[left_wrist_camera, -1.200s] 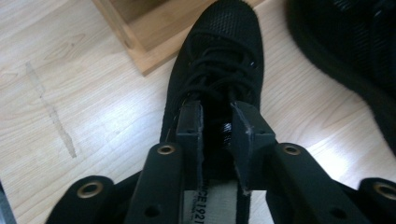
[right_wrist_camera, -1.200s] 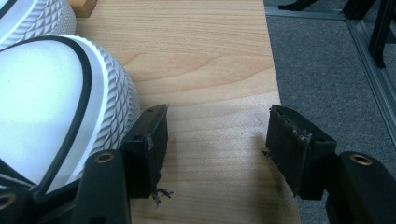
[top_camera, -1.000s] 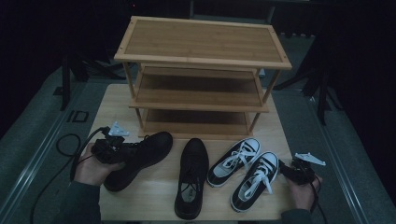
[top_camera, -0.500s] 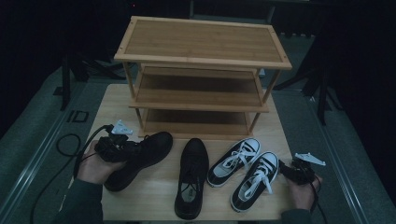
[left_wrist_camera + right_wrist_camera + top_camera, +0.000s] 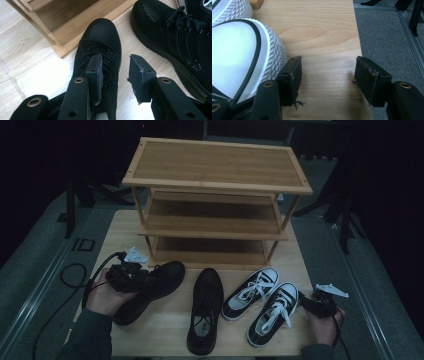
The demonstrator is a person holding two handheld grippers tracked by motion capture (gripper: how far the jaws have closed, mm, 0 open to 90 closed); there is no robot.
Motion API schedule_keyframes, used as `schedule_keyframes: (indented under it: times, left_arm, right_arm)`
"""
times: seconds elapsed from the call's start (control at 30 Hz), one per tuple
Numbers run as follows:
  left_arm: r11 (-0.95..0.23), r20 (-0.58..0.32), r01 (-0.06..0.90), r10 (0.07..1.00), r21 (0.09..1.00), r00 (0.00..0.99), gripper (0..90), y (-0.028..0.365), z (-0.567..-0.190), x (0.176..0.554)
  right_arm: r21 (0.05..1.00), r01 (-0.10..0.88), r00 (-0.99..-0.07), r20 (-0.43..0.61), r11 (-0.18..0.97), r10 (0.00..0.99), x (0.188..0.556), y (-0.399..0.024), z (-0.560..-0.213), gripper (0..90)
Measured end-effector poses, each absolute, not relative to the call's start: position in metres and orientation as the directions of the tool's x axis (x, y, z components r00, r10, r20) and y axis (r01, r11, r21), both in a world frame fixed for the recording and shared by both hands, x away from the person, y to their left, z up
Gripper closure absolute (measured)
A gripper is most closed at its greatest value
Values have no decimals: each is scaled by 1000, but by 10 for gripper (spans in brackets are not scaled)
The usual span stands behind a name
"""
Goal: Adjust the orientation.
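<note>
Opening wider, my left jaws (image 5: 113, 75) have just let go over the black mesh shoe (image 5: 100, 62) on the surface beside the rack (image 5: 215, 205); my right jaws (image 5: 327, 80) gape empty.

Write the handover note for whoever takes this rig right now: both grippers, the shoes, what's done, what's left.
Left gripper: jaws have just been opening, over the leftmost black shoe, pads apart, no grip.
Right gripper: open, nothing between its jaws, beside the toe of the right sneaker.
On the table: second black shoe and left sneaker, all four in front of the rack.
Done: no shoe on a shelf.
Left: probably shelve all four.
</note>
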State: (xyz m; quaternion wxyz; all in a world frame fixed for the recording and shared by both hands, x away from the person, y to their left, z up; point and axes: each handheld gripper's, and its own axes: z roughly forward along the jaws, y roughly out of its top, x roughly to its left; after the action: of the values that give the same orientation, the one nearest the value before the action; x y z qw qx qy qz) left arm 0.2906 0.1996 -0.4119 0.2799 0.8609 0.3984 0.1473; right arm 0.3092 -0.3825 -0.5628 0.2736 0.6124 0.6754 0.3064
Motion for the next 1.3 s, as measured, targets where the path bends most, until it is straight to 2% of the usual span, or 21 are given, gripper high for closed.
schedule_keyframes:
  times: [1.3]
  left_arm:
    - [-582, 14, 570, 706, 580, 708, 604, 165, -413, 297]
  right_arm:
    - [749, 660, -100, 6, 62, 995, 309, -383, -563, 384]
